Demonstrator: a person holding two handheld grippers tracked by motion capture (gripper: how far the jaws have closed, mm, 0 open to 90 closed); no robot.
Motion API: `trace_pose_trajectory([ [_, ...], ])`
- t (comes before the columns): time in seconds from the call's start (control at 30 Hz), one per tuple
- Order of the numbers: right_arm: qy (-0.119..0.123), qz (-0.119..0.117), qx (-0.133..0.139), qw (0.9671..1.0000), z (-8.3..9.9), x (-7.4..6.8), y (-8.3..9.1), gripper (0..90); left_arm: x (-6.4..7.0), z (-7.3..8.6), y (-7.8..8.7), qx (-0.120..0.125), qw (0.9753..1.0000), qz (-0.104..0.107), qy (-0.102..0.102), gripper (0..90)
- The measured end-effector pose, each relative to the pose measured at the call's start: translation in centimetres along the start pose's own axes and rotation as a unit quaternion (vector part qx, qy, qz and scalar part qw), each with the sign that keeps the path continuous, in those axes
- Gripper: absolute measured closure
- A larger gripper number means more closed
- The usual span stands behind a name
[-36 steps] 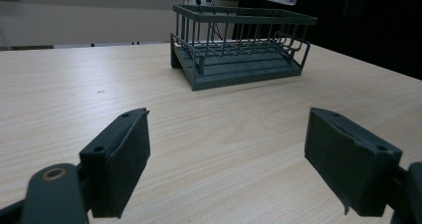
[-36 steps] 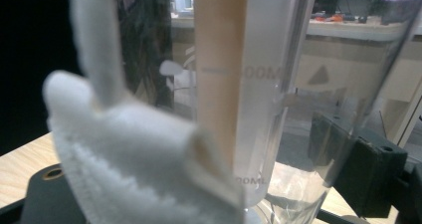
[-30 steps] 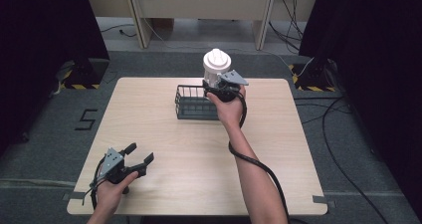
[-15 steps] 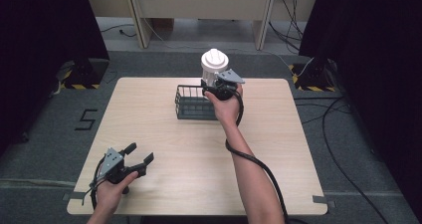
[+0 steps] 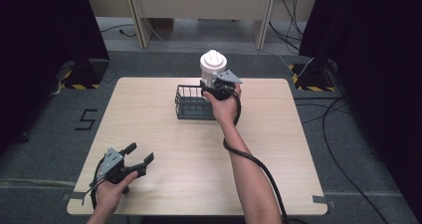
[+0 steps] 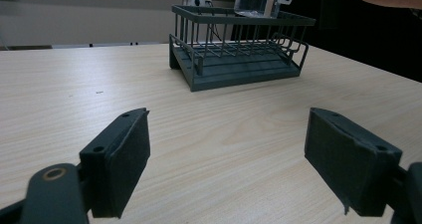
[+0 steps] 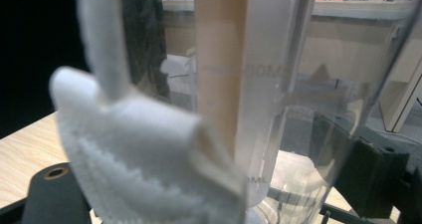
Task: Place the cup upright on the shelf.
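From the high view, the right hand-held gripper (image 5: 217,86) is raised at the far side of the counter (image 5: 278,149), clamped on a clear plastic jug with a white lid (image 5: 213,64). The jug hangs above the far right corner of a dark wire basket (image 5: 190,103) that stands on the counter's far middle. A black cable loops from this gripper down along the person's forearm.

The right gripper view brings the jug (image 7: 278,84) up close, which the high view cannot do: the wall is transparent, printed with faint volume markings, and a pale upright strip runs down it. A white fabric band (image 7: 144,154) with a stitched edge lies against the near side of the jug, and one black jaw stands at the right against the wall. Whether anything is inside the jug cannot be told.

The left gripper view looks low across the counter (image 6: 74,84) at the basket (image 6: 239,50), showing its upright bars, solid floor and no contents. The bottom of the jug (image 6: 254,0) shows just above the basket's far rim, apart from it.

The left hand-held gripper (image 5: 137,156) sits near the counter's near left corner, well apart from the basket, its jaws spread wide on nothing.
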State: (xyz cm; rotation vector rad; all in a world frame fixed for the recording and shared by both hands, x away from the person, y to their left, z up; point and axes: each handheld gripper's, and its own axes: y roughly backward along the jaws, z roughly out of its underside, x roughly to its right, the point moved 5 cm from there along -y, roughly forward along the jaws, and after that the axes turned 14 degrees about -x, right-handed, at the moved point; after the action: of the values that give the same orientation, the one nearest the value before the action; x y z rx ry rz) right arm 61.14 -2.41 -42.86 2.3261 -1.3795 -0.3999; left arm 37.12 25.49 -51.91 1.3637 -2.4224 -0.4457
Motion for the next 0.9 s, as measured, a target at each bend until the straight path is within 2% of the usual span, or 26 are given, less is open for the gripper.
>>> trace_pose_trajectory([
  [0.9, -0.002, 0.003, -0.021, 0.9998, 2.0, -0.7, -1.9, 18.1, 0.0, 0.0, 0.0, 0.001, 1.0000, 0.001, 0.002, 17.5],
])
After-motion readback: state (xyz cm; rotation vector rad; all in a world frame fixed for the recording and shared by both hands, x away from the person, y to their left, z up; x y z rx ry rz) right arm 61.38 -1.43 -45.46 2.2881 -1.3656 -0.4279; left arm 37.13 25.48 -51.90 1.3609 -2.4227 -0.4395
